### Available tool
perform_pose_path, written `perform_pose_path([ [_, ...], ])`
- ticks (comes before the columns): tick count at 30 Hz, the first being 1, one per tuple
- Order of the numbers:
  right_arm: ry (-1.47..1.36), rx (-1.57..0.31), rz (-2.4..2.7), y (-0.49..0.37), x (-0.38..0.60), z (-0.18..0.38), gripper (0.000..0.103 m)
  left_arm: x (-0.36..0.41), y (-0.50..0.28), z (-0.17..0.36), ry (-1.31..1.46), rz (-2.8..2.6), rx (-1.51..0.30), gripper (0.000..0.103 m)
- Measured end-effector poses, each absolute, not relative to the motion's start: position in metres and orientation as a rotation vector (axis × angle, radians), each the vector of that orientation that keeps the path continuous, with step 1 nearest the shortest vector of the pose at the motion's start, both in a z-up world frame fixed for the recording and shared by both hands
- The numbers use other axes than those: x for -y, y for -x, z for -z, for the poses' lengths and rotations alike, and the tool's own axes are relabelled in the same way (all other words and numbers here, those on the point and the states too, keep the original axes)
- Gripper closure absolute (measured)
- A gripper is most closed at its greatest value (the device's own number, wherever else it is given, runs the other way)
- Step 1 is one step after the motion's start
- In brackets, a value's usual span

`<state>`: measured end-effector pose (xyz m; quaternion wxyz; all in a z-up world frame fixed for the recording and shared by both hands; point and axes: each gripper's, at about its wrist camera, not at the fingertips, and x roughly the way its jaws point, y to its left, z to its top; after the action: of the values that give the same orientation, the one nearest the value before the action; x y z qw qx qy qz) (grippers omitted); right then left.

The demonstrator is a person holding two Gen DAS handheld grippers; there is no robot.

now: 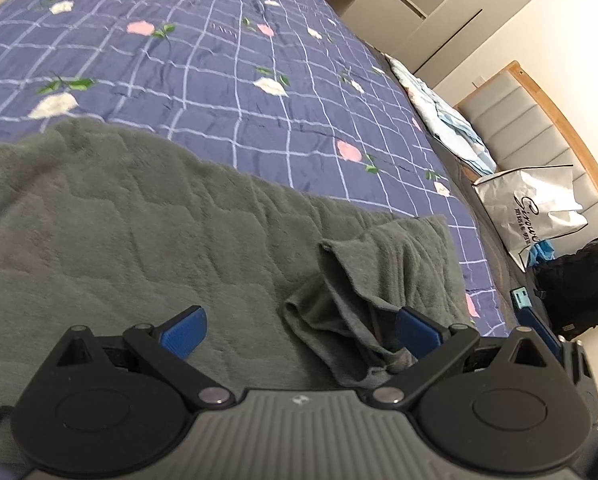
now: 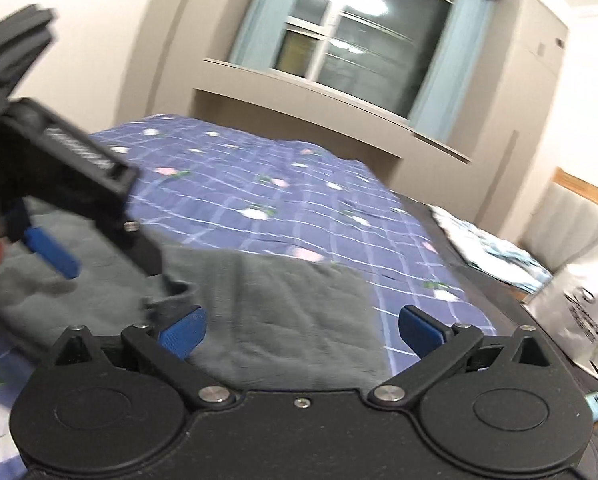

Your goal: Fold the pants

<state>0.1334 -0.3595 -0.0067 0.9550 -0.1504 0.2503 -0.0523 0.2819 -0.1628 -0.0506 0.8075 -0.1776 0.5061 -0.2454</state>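
Window [image 2: 351, 36] only in right view.

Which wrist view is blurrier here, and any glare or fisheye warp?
Right wrist: motion-smeared, worst on the left gripper at frame left; ceiling lights glare in the window.
Left wrist: mostly sharp on the grey pants, slight blur on the far quilt.
Both: dark corner vignette, straight edges bowed.

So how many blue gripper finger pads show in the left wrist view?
2: one blue finger pad at lower left over the grey fleece pants, the other blue finger pad at lower right against a bunched fold. Nothing is gripped.
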Motion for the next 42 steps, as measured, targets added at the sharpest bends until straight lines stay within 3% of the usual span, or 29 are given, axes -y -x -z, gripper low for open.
perform_pose_path([
  [16, 0.292, -0.581, 0.113, -0.146, 0.371, 0.046, 0.001, 0.189, -0.287, 0.071, 0.394, 0.561, -1.188, 0.004],
  [24, 0.274, -0.495, 0.161, -0.14, 0.395, 0.023, 0.001, 0.195, -0.293, 0.074, 0.433, 0.564, -1.199, 0.031],
  [32, 0.253, -0.495, 0.2, -0.189, 0.429, 0.018, 0.001, 0.202, -0.292, 0.079, 0.447, 0.57, -1.193, 0.073],
  [38, 0.272, -0.587, 0.176, -0.215, 0.433, 0.04, 0.001, 0.203, -0.291, 0.077, 0.431, 0.576, -1.165, 0.09],
  [42, 0.269, -0.582, 0.179, -0.212, 0.431, 0.041, 0.001, 0.199, -0.285, 0.071, 0.426, 0.578, -1.125, 0.092],
])
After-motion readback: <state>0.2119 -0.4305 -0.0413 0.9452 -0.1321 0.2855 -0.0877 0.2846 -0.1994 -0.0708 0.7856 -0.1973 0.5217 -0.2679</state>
